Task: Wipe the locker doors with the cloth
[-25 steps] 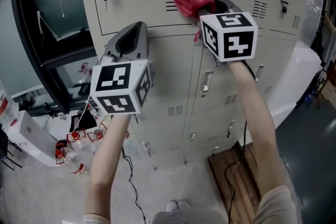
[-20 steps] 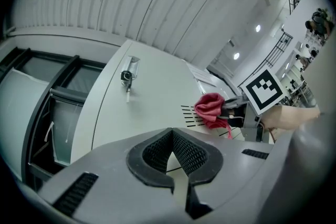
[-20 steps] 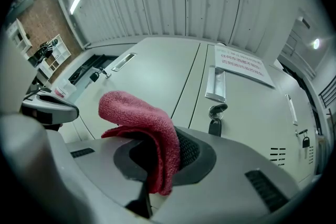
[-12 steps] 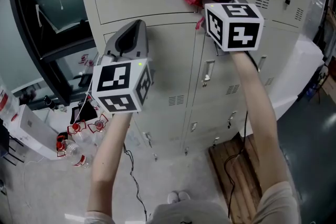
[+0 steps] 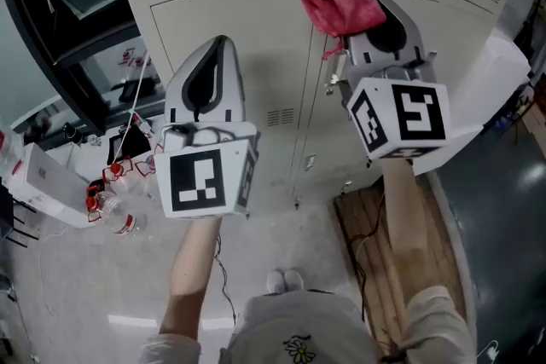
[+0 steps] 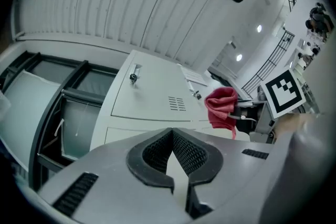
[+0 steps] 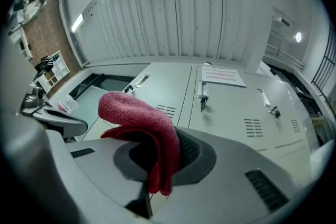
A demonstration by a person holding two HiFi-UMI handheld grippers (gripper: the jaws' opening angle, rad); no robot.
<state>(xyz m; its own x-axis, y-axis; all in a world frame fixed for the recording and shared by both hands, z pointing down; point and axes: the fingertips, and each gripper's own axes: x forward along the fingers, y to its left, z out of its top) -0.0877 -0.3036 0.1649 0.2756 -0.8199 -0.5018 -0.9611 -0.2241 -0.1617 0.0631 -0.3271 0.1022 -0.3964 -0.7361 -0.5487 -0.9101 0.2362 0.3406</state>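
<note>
The locker doors [image 5: 247,38] fill the view, and both grippers now sit lower on them than a second ago, below the upper vent. The right gripper [image 5: 382,28] pinches the red cloth [image 5: 341,0] by the door seam. The left gripper [image 5: 218,47] has its jaw tips pressed together, holding nothing.

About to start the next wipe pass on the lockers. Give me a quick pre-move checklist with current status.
1. Cloth held by right gripper: ok, jaws shut on it.
2. Cloth bunch sticks out ahead of the right gripper: ok.
3. Cloth touching the locker door: cannot tell.
4. Left gripper empty: ok, jaws shut, nothing between them.
5. Left gripper apart from the cloth: ok.
</note>
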